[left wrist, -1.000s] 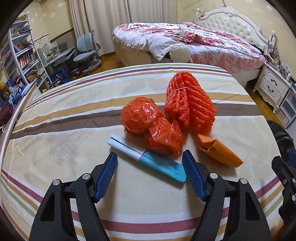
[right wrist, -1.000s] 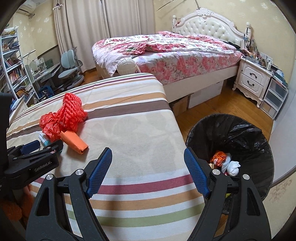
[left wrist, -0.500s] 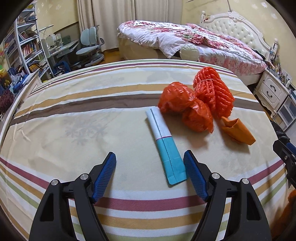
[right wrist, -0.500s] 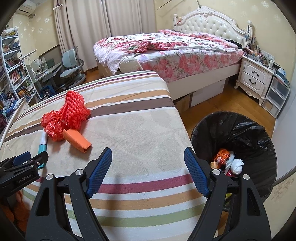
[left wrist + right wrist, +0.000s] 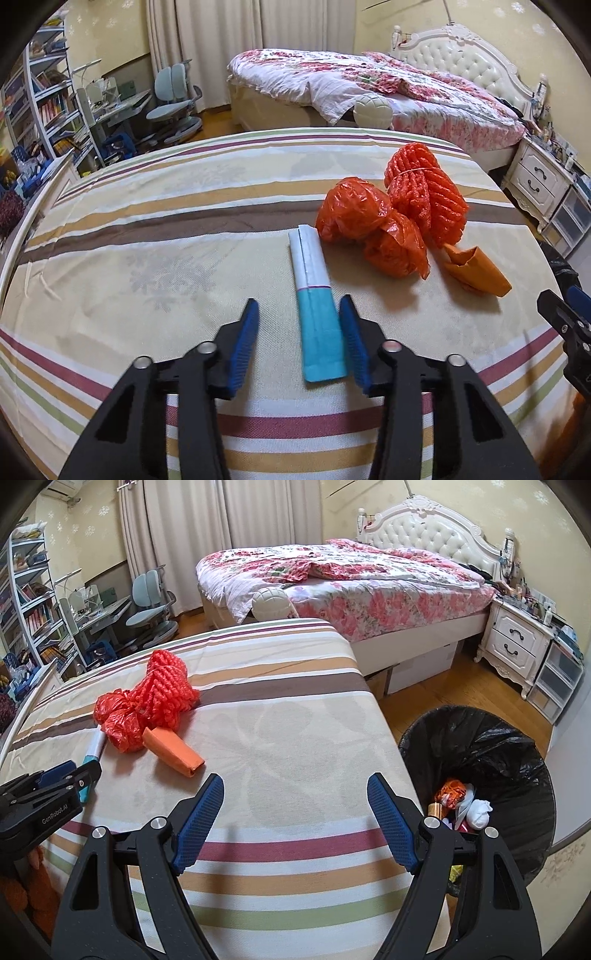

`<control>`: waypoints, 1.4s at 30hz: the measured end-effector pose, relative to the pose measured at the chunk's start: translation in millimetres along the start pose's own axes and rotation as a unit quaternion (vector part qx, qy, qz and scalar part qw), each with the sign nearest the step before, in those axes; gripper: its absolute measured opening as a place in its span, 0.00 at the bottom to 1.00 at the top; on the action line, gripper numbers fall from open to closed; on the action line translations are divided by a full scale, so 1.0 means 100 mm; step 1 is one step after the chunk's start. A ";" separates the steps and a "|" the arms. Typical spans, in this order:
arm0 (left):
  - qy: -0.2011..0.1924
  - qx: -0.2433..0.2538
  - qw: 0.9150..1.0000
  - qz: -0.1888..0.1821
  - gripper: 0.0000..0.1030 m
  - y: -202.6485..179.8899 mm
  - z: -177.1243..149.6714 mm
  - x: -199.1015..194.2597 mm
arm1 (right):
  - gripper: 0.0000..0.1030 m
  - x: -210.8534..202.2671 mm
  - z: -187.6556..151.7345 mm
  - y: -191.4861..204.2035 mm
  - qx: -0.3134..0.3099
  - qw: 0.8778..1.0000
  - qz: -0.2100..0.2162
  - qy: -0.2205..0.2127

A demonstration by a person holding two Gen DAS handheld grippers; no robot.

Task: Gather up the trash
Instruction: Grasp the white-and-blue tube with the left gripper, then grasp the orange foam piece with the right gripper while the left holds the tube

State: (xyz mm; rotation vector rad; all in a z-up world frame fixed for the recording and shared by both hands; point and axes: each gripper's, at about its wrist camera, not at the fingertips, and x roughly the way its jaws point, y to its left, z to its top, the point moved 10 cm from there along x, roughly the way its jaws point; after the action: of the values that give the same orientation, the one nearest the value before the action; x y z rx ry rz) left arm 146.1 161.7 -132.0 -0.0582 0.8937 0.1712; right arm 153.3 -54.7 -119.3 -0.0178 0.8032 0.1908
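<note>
Change: left gripper (image 5: 298, 334) is narrowing its jaws since half a second ago; its right pad is now lying against the packet (image 5: 317, 301), its left pad standing apart from it.
Left gripper: sitting at lower centre of the left view, jaws part open around the packet's teal end, not yet clamping it; showing at the left edge of the right view.
Right gripper (image 5: 295, 821): hovering at lower centre of the right view, jaws spread wide, holding nothing, over the tablecloth (image 5: 280, 731) near its right edge.
Packet: lying flat on the tablecloth at centre of the left view, white end pointing away, teal end between the pads.
Bags (image 5: 369, 229): two crumpled orange plastic lumps resting just right of the packet's white end, touching each other.
Netting (image 5: 424, 192): red mesh bundle sitting behind the bags, upper right of centre, touching them.
Wedge (image 5: 476, 273): folded orange paper lying right of the bags, near the netting's lower end.
Bin (image 5: 480, 746): black-lined, standing on the floor at lower right of the right view, beside the table, holding orange and white scraps.
Bed (image 5: 351, 576): filling the upper centre behind the table.
</note>
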 end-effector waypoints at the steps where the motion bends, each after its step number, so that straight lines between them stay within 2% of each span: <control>1: -0.003 0.002 1.000 0.002 0.31 0.01 0.00 -0.01 | 0.76 0.00 0.00 0.03 -0.003 1.000 0.002 0.001; 3: -0.006 0.003 1.000 0.003 0.21 0.04 -0.01 -0.01 | 0.76 -0.01 0.00 0.08 -0.007 1.000 0.004 0.001; 6: -0.007 -0.004 1.000 -0.010 0.21 0.09 -0.02 -0.02 | 0.76 -0.01 -0.02 0.18 -0.016 1.000 0.012 0.004; 19: -0.010 -0.021 1.000 0.007 0.20 0.39 -0.06 -0.08 | 0.75 0.17 0.05 0.74 -0.064 0.997 0.043 0.021; 24: -0.017 -0.018 1.000 0.016 0.20 0.45 -0.05 -0.10 | 0.52 0.29 0.07 0.86 -0.074 0.995 0.048 0.039; 26: -0.016 -0.018 1.000 0.015 0.20 0.45 -0.06 -0.10 | 0.38 0.31 0.05 0.87 -0.076 0.995 0.049 0.046; 28: -0.017 -0.018 1.000 0.014 0.20 0.44 -0.06 -0.10 | 0.32 0.30 0.05 0.86 -0.075 0.995 0.047 0.044; 42: -0.026 -0.012 1.000 0.000 0.20 0.33 -0.09 -0.21 | 0.31 0.08 -0.07 0.71 -0.064 0.997 0.042 0.031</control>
State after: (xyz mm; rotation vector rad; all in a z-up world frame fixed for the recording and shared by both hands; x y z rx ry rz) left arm 120.8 190.2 -120.9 -0.0753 0.8391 0.1825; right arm 141.2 16.2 -125.5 -0.1105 0.8532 0.3220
